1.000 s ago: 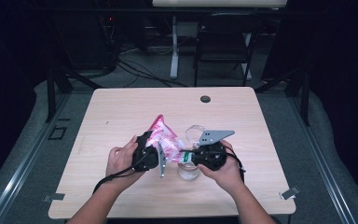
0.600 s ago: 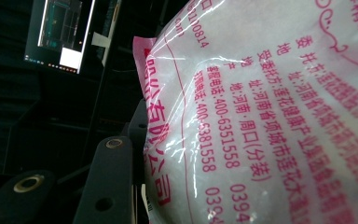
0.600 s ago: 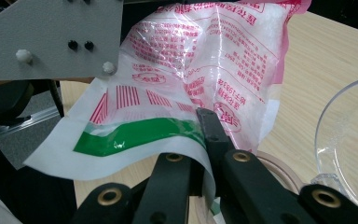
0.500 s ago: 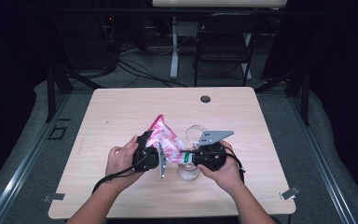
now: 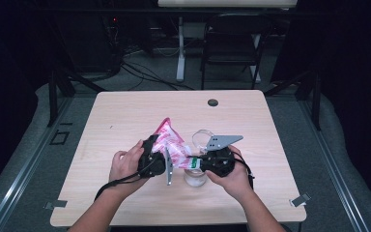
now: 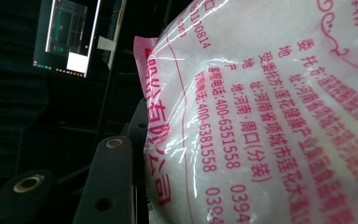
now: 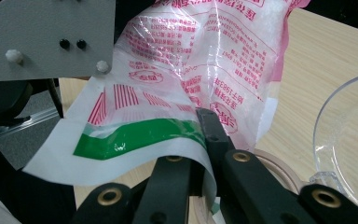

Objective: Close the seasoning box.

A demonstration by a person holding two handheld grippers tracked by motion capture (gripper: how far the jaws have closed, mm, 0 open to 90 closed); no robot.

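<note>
Pink-printed clear plastic bag of white granules [image 5: 170, 143], held over the pale wooden surface [image 5: 125, 111].
Left tool [image 5: 160, 157] grips its body; right tool [image 5: 196, 162] is clamped on its green-striped edge.

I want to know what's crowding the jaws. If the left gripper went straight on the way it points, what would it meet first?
The pink-printed bag of white granules: it already lies against the left gripper along its jaws. Beyond it, probably the right gripper, though depth is unclear.
</note>
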